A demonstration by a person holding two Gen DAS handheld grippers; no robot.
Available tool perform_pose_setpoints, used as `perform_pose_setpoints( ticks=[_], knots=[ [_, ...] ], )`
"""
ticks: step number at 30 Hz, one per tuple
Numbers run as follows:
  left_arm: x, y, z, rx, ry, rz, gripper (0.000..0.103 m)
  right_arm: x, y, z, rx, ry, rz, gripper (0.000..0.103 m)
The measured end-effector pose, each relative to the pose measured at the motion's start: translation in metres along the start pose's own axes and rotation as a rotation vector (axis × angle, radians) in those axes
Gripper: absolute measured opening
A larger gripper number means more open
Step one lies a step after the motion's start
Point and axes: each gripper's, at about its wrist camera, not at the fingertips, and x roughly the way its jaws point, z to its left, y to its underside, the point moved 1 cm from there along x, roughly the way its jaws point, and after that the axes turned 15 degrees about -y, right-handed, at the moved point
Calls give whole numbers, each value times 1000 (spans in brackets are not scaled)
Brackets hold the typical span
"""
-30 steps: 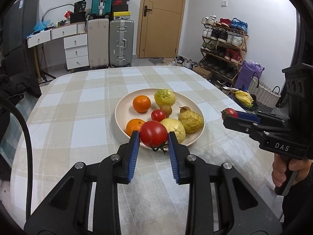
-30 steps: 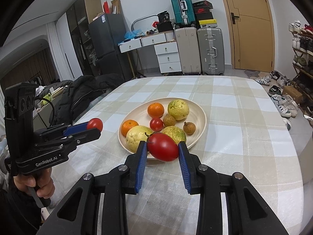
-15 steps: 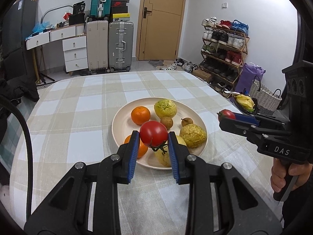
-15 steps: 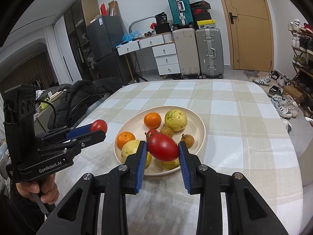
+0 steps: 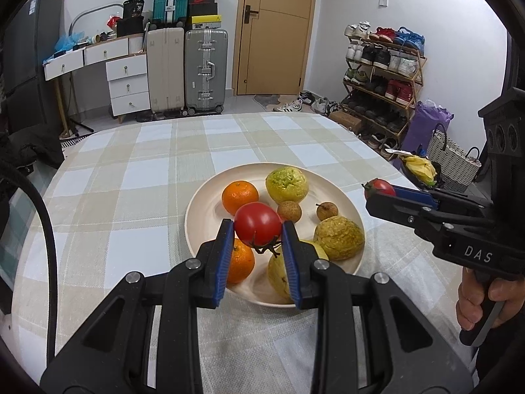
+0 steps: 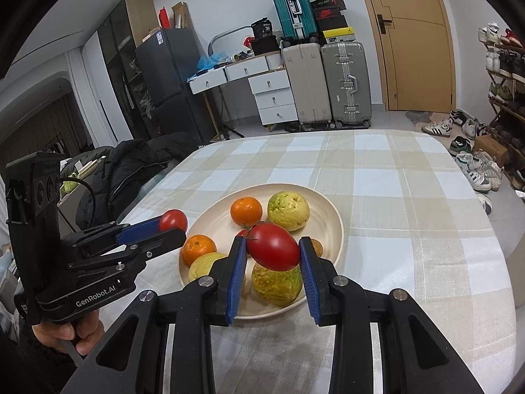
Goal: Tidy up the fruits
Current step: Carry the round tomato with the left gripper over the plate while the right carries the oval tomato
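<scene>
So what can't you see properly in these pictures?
- Left wrist view: the left gripper and its round tomato cover part of the near orange and a yellowish fruit.
- Right wrist view: the right gripper and its oval tomato hide most of a small red fruit and a small brown fruit on the plate.
- Neither view shows whether the held tomatoes hang clear of the fruit below.
</scene>
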Motion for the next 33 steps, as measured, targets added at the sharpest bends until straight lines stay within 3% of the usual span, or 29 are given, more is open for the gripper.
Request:
perform_pose_setpoints(
  ticks=[33],
  knots=[
    [65, -6, -16, 27, -42, 74, 27, 51, -9, -33, 39, 53, 87, 33]
  ],
)
